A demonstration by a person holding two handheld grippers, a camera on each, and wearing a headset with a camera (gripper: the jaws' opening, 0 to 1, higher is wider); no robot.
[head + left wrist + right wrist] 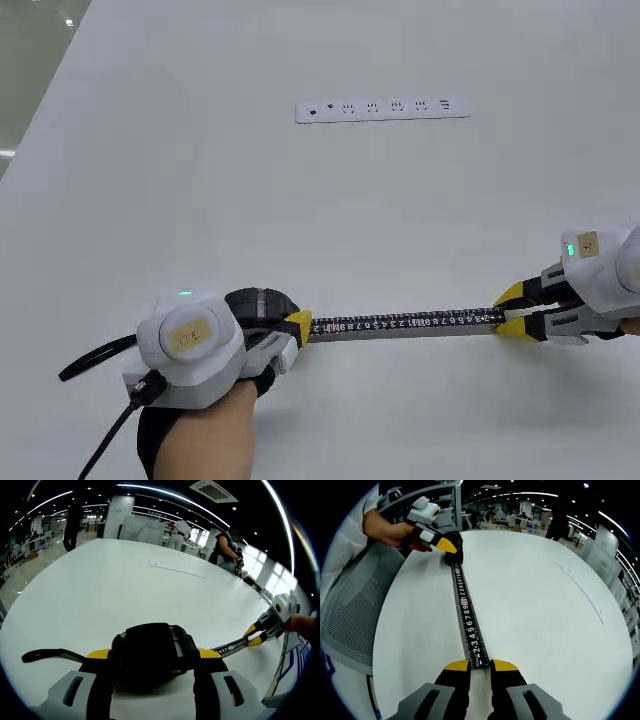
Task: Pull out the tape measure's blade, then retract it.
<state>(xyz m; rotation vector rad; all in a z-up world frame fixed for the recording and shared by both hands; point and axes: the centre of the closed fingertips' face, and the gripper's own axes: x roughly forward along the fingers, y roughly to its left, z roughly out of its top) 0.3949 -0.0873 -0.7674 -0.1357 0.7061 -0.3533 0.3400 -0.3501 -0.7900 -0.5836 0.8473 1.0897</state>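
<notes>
So the left gripper (288, 335) is clamped on the tape measure's black case (152, 652) and the right gripper (480, 666) is pinched on the tip of the blade (469, 625), which runs straight between them over the white table (300, 220). The numbers are readable in the right gripper view, the head view adds a power strip (382, 108) further back, and the left gripper view catches the case's strap (47, 655).

Desk (300, 220): white, smooth, matt, faint sheen. Tape measure case (152, 645): black plastic, slight gloss. Blade (468, 625): dark, matt, pale printed numerals. Left claw (154, 655) and right claw (480, 667): matt yellow plastic tips, grey and white moulded plastic behind. Power strip (382, 108): smooth white plastic.
</notes>
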